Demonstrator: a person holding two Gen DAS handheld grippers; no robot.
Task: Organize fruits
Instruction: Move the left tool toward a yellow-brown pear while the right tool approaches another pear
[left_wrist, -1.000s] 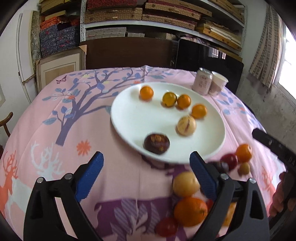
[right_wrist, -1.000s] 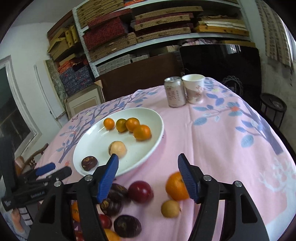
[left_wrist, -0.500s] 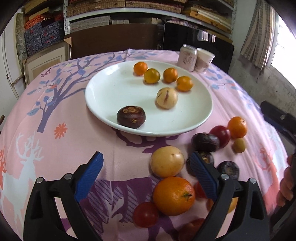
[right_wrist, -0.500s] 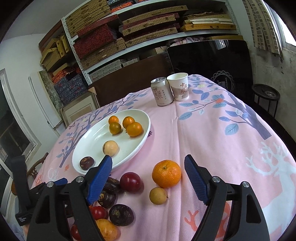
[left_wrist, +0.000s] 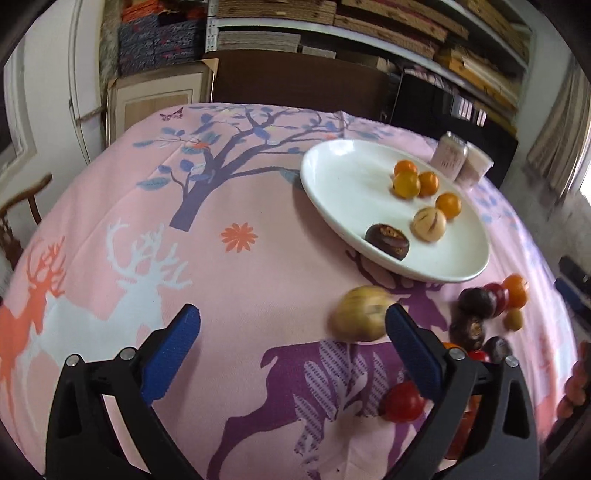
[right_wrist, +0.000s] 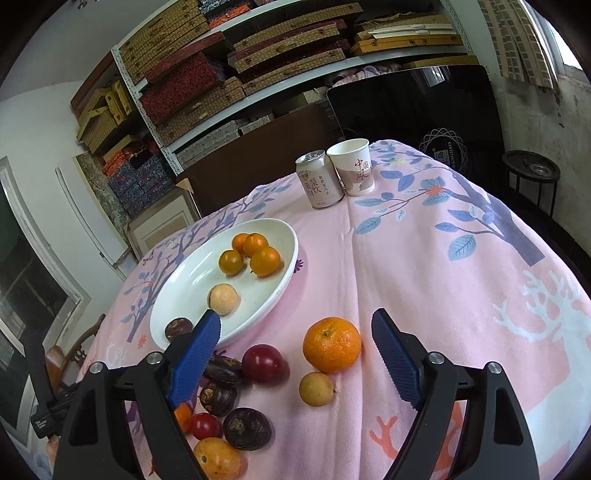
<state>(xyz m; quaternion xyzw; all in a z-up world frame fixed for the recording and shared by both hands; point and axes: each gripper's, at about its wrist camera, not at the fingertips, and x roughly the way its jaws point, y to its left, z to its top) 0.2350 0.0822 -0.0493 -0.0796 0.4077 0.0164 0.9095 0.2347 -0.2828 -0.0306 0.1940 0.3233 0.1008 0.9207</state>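
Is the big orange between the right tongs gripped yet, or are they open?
Open. The right tongs have just been widening; the orange rests on the cloth, untouched.

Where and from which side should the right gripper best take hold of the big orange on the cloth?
Probably across the middle of the orange, its widest part, coming from above and from the near side. The open right gripper already frames it. It is round, so any pair of opposite sides serves. Its right side is free; the red fruit lies close on its left.
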